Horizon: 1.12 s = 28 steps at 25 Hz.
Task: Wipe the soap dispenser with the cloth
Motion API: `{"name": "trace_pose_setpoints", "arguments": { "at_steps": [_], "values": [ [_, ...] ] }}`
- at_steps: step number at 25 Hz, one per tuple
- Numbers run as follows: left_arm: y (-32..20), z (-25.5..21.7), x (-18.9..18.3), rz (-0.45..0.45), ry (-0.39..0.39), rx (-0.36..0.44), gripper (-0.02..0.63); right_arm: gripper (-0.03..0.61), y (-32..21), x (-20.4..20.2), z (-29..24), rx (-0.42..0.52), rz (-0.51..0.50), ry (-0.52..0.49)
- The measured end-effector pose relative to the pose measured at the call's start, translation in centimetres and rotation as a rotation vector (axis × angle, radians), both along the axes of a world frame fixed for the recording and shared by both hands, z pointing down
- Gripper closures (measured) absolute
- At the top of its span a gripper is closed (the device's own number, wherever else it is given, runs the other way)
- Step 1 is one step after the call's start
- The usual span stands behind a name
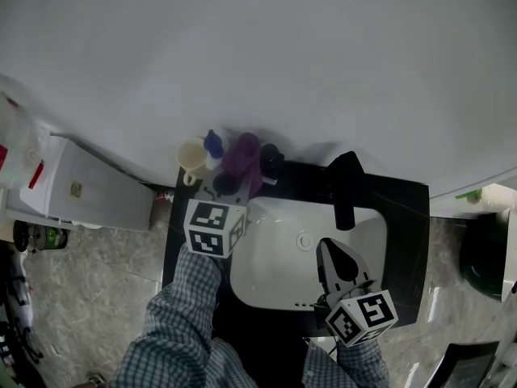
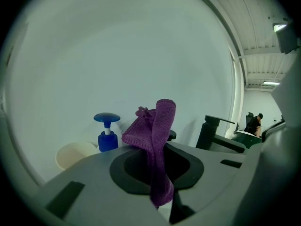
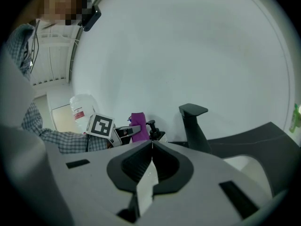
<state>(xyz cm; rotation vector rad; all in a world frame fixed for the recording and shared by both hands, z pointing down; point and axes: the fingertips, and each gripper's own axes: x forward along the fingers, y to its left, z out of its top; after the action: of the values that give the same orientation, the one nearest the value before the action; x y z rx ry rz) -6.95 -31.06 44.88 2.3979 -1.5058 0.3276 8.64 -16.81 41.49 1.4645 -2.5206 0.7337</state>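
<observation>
Your left hand-held gripper (image 2: 159, 147) clamps the purple cloth (image 2: 150, 126); the black soap dispenser (image 1: 271, 161) stands just right of it. Right hand-held gripper (image 3: 151, 145) closed, empty, farther.

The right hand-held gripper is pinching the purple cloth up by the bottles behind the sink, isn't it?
No, the left hand-held gripper pinches the purple cloth, as the left gripper view shows. It is up by the bottles behind the sink; the right hand-held gripper is shut on nothing.
</observation>
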Motion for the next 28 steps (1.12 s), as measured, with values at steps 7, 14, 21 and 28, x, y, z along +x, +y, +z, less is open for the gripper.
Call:
{"name": "trace_pose_setpoints", "arguments": {
  "at_steps": [7,14,21,28],
  "values": [
    [-0.1,2.4,-0.6,-0.023,-0.034,-0.043,0.554,0.56,0.0,0.6,0.5,-0.014,0.001,0.013],
    [0.7,5.4,-0.7,-0.02,-0.091,-0.111,0.554,0.56,0.2,1.0,1.2,-0.02,-0.001,0.024],
    [1.6,5.4,-0.4,-0.017,-0.067,-0.126,0.554,0.56,0.3,0.9,1.6,-0.033,0.003,0.014],
    [3.2,2.6,-1.1,-0.059,0.0,-0.095,0.554,0.56,0.2,0.7,1.3,-0.025,-0.003,0.007]
  ]
}}
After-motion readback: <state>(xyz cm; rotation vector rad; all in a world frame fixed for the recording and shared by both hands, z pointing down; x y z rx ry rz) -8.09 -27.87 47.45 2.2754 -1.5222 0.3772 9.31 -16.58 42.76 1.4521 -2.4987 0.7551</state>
